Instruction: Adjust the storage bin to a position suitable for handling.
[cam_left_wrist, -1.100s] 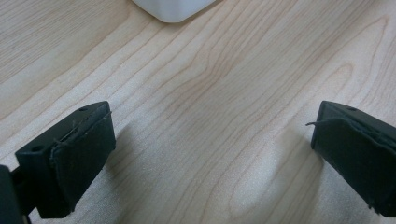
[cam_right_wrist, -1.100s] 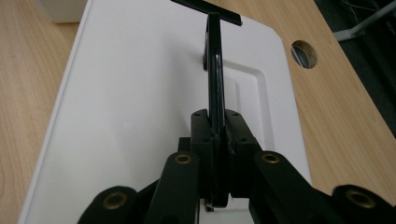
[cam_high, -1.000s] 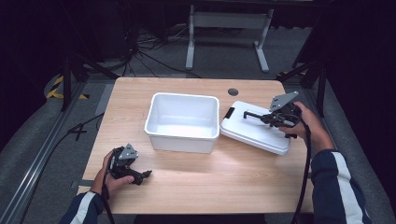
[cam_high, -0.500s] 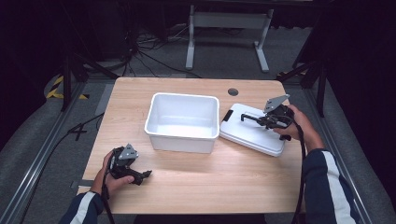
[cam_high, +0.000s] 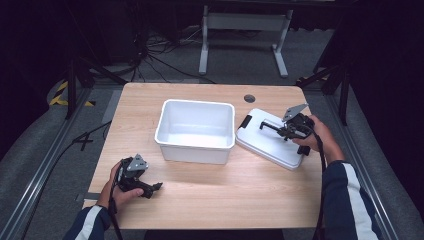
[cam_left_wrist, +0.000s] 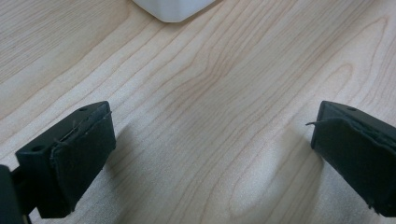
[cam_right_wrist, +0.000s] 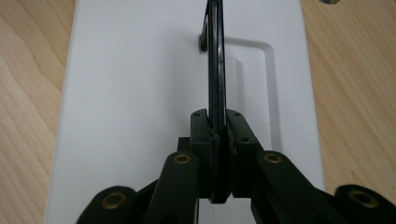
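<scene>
A white lid (cam_high: 270, 145) lies on the wooden table (cam_high: 240, 200) to the right of an open white bin (cam_high: 197, 102). Its thin black handle (cam_right_wrist: 215, 56) stands up from a recess in the top of the lid (cam_right_wrist: 140, 93). My right gripper (cam_high: 283, 131) is over the lid and shut on that handle (cam_high: 267, 126); in the right gripper view the right gripper (cam_right_wrist: 217, 116) has both pads against it. My left gripper (cam_high: 152, 188) rests at the front left of the table. The left gripper (cam_left_wrist: 215, 154) is open, with bare wood between its jaws.
A corner of the bin (cam_left_wrist: 173, 9) shows just beyond the left gripper. A round cable hole (cam_high: 249, 98) sits in the table behind the lid. Table legs and cables lie on the dark floor past the far edge.
My right gripper has sunk a little toward the lid and shifted slightly left, still gripping the handle. The lid, the bin and the left gripper stay where they were.
</scene>
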